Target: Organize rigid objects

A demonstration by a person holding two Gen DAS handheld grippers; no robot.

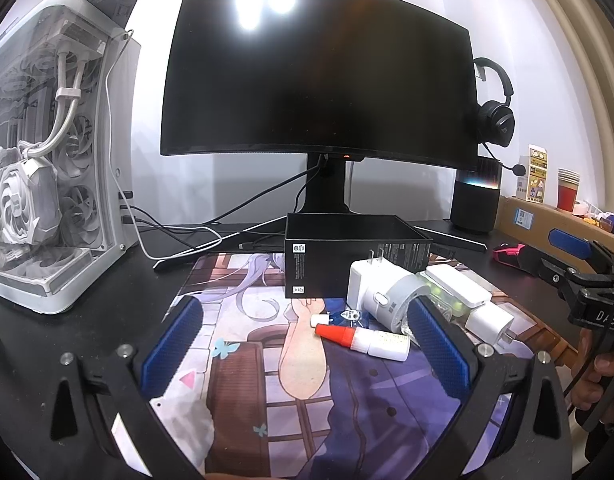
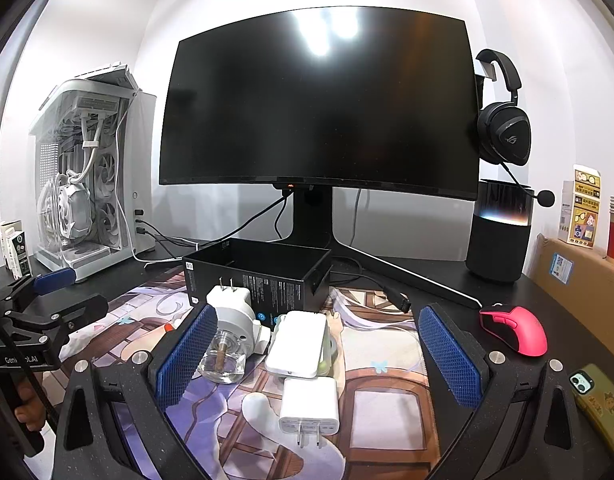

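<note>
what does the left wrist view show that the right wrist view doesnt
Only the left wrist view shows the red-capped white bottle lying on the desk mat, with a small blue-and-white item just behind it.

Only the right wrist view shows the whole pink mouse, the phone in a yellow case at the right edge, and the clear glass bottle by the left finger.

Both show the open black box, the white plug adapter, the small white charger, the monitor, headset and white PC case.
</note>
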